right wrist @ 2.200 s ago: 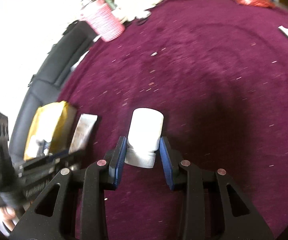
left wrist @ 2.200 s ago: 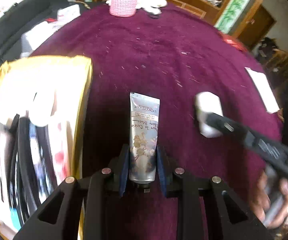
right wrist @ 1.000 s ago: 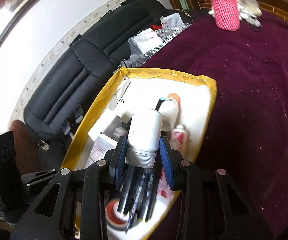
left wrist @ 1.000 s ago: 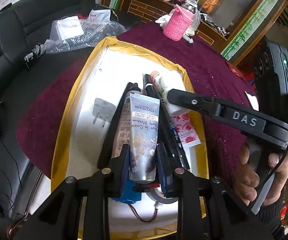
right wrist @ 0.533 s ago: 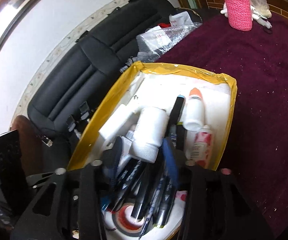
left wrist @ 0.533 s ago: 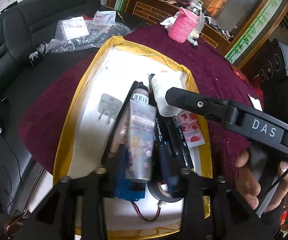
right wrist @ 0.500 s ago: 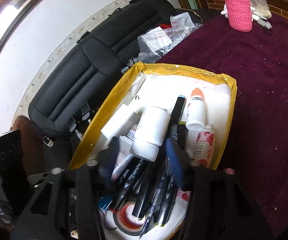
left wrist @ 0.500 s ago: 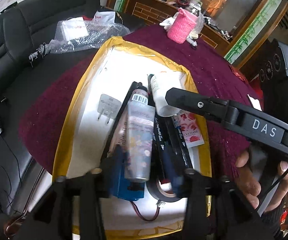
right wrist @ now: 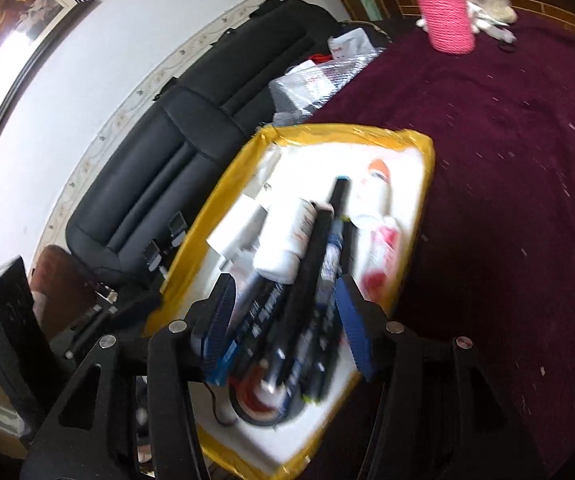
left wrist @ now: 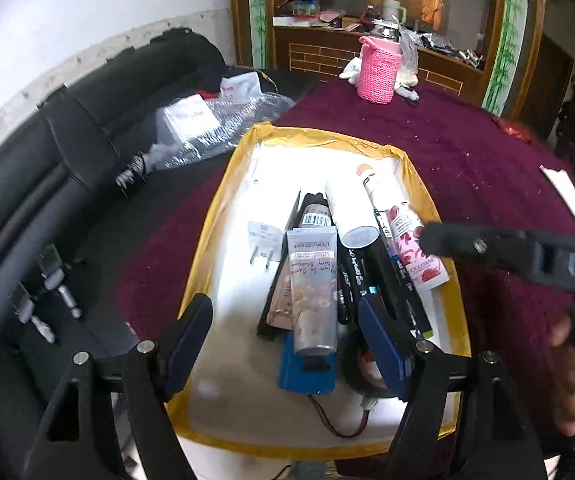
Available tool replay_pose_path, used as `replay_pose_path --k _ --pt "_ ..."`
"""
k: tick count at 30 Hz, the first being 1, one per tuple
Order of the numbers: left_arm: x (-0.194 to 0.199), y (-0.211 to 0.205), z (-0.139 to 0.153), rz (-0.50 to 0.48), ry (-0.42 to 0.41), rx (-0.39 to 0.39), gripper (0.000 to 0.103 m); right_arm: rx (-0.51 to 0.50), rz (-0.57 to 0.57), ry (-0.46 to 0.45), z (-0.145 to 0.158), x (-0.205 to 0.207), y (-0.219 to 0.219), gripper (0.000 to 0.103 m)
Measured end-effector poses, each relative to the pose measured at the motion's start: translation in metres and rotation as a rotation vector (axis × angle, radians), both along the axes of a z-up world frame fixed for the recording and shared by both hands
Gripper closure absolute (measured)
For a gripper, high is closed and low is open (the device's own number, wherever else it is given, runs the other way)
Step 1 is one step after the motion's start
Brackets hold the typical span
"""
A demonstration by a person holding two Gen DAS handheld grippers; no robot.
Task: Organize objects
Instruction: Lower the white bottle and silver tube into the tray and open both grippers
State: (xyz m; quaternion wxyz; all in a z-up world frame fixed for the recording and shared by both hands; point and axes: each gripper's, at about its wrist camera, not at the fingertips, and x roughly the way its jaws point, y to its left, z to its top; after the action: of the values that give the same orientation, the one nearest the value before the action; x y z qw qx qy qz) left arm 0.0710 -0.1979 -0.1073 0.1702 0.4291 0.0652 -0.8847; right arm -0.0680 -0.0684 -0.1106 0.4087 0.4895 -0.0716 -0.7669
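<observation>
Now the hand-cream tube (left wrist: 312,296) lies in the tray (left wrist: 223,208) between the left gripper's (left wrist: 287,336) wide-spread fingers, untouched.

The yellow-rimmed tray (right wrist: 223,184) is the landmark. In the right wrist view everything lying in it is smeared by motion: the white bottle (right wrist: 287,236), the dark pens (right wrist: 307,280) and the roll of tape (right wrist: 259,396) at its near end keep no readable print. In the left wrist view the blue block (left wrist: 307,368) at the tray's near end is partly covered by the hand cream tube (left wrist: 313,296), and the tape roll (left wrist: 357,364) sits half behind a blue finger pad (left wrist: 381,340). Right of the tray, the person's hand (left wrist: 571,380) is cut off by the frame edge.
</observation>
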Motion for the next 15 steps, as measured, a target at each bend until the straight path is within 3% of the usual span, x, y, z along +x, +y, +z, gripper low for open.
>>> replay_pose_path --k 9,15 --pt "0.004 0.032 0.013 0.031 -0.001 -0.159 0.026 0.018 -0.013 0.035 0.001 0.038 0.032 0.05" --pt "0.007 0.04 0.008 0.025 -0.02 -0.157 0.026 0.025 -0.022 0.059 0.002 0.052 0.046 0.05"
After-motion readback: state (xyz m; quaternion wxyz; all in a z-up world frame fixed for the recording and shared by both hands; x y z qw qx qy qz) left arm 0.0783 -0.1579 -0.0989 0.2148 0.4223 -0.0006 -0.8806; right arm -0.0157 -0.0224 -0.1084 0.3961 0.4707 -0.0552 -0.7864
